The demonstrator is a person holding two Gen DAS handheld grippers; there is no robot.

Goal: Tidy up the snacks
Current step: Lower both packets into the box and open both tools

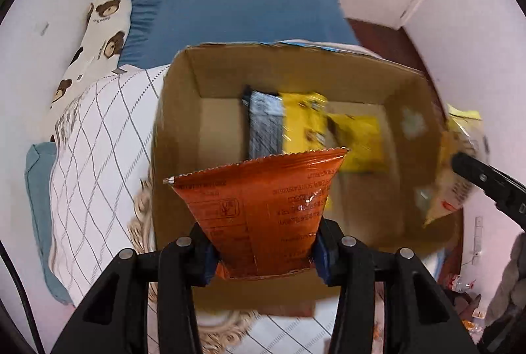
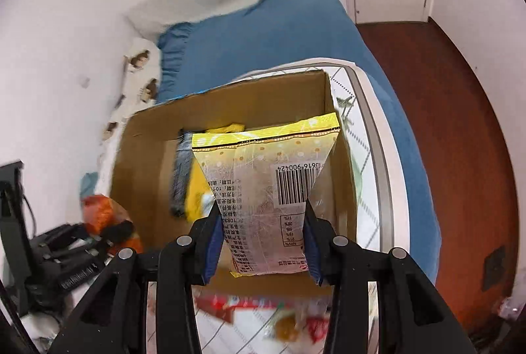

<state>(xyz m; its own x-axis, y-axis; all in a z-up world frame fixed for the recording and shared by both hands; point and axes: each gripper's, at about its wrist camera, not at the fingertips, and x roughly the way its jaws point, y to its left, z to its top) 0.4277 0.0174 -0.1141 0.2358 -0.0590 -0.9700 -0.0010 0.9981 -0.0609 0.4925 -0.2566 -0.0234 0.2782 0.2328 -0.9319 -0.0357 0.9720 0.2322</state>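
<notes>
Showing loose snacks (image 2: 289, 321) below box (image 2: 148, 137).

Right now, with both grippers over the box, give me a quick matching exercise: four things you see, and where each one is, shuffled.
Things:
1. shiny orange foil packet
2. pale yellow packet with a barcode
3. bright yellow packet
4. brown cardboard box

Places:
A. lying inside the box
B. standing open on the bed
C. pinched in the right gripper
D. pinched in the left gripper

Pairs: 1-D, 2-C, 3-A, 4-B
</notes>
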